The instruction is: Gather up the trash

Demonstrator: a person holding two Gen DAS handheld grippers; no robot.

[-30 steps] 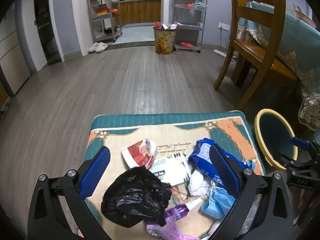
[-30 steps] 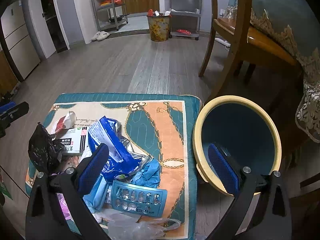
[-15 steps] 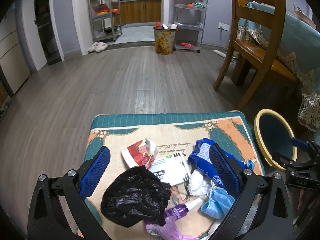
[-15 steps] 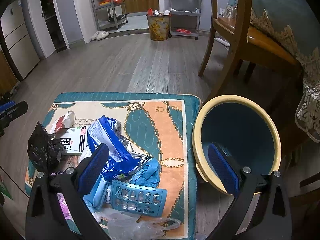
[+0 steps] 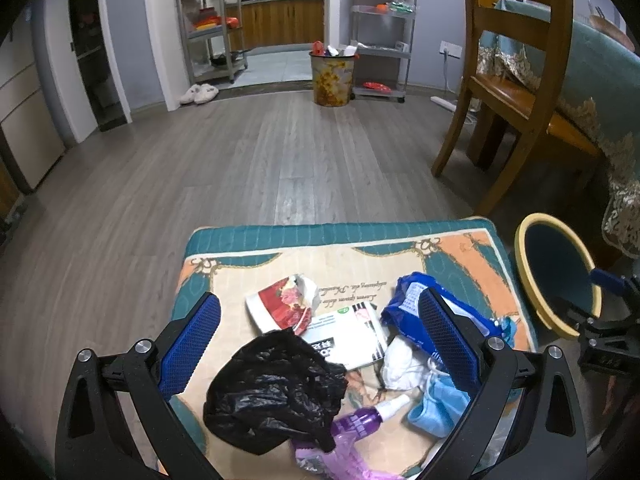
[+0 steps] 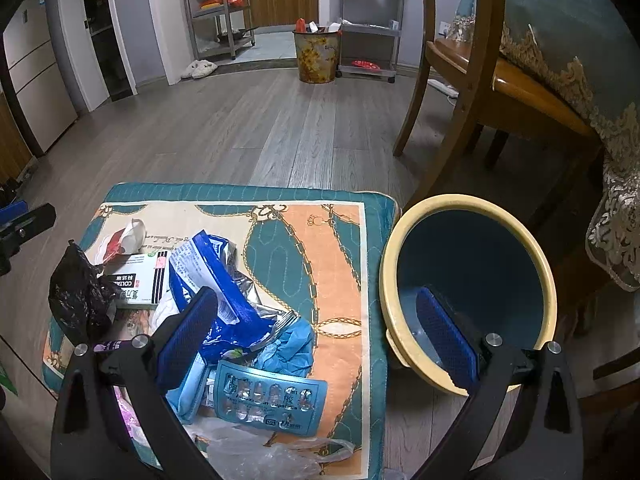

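Observation:
Trash lies heaped on a patterned mat (image 5: 280, 240) (image 6: 344, 248): a crumpled black bag (image 5: 276, 388) (image 6: 76, 292), a white carton (image 5: 344, 332) (image 6: 140, 276), a red-and-white wrapper (image 5: 284, 304), a blue foil pack (image 6: 224, 292) (image 5: 408, 300), a blister strip (image 6: 268, 396), a blue mask (image 5: 436, 400), a purple spray bottle (image 5: 360, 416) and clear plastic (image 6: 256, 452). My left gripper (image 5: 318, 344) hangs open above the black bag and carton. My right gripper (image 6: 316, 332) is open, spanning the mat's right edge and the yellow-rimmed bin (image 6: 468, 208) (image 5: 520, 248).
A wooden chair (image 5: 516, 92) (image 6: 472, 92) and a table with a fringed teal cloth (image 6: 580, 40) stand at the right, just behind the bin. A flowered waste basket (image 5: 332, 76) and metal shelves (image 5: 212, 24) stand far across the grey plank floor.

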